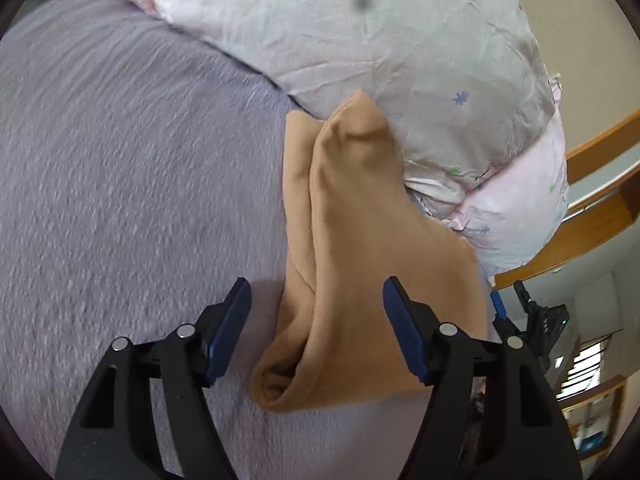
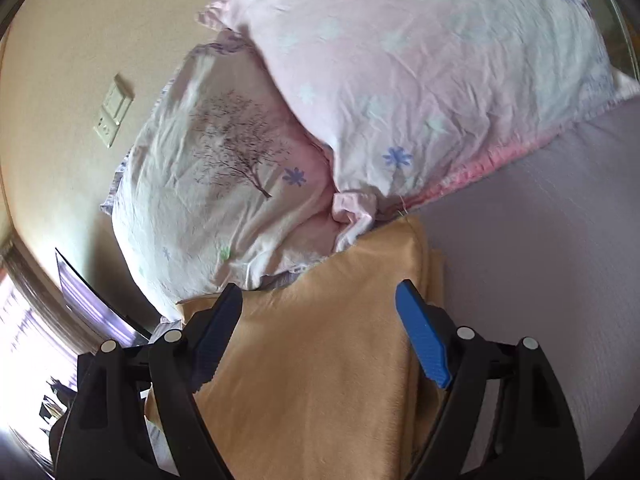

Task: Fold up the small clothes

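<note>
Left wrist view: both the left gripper (image 1: 316, 304) and right gripper (image 2: 318, 308) gape over soft tan cloth (image 1: 352, 248) rumpled on a nubbly lilac sheet (image 1: 120, 180), its far edge against a wrinkled pillow (image 1: 400, 48).

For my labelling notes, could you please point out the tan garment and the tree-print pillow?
tan garment (image 1: 352, 240), left wrist view, middle of the top folded layer.
tree-print pillow (image 2: 236, 148), right wrist view, on the printed tree.

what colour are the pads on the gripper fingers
Blue rubbery pads on black fingers, clearest in the right wrist view.

Tan garment (image 1: 352, 240), folded lengthwise, on bed.
</note>
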Tool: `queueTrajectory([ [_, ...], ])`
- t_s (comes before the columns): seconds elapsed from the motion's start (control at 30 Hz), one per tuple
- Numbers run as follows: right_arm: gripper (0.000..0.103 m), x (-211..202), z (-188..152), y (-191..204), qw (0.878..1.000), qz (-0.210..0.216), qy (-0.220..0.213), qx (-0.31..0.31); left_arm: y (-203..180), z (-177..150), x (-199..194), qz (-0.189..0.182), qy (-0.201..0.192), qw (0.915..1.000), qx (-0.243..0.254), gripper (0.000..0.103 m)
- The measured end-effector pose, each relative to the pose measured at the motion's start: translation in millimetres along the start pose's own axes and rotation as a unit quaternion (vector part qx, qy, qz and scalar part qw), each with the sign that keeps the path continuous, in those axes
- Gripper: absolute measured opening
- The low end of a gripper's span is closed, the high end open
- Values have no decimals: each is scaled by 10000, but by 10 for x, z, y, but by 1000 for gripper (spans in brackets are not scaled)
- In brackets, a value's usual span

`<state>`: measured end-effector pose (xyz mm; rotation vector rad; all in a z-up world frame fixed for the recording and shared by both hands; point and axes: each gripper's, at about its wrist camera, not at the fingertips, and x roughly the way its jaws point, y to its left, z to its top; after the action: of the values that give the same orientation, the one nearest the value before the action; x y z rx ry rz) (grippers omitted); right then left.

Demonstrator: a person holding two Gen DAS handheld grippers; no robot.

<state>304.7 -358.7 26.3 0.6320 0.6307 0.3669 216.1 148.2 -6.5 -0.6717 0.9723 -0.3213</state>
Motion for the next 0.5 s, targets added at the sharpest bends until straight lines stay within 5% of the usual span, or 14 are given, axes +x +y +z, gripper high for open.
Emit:
queueTrajectory([
  [0.13, 81, -102, 19, -62, 9997, 152, -136, 109, -157, -33, 154, -56, 120, 9999, -17, 60],
  [0.17, 81, -114, 20, -79, 9996, 197, -140, 159, -212, -28, 162, 71, 45, 10000, -19, 53],
  [0.2, 81, -119, 22, -92, 9994, 237, -141, 206, -244, -17, 207, 134, 77, 9999, -78, 31],
  [0.23, 81, -130, 24, -113, 9992, 275, -145, 260, -211, -18, 237, 41, 148, 9995, -260, 24],
  [0.37, 81, -229, 77, -160, 9976, 455, -299, 428, -487, 48, 85, -52, -168, 9998, -74, 19],
  [0.5, 81, -380, 147, -177, 9959, 522, -558, 491, -1388, 136, -21, -282, -374, 9942, 972, 19],
])
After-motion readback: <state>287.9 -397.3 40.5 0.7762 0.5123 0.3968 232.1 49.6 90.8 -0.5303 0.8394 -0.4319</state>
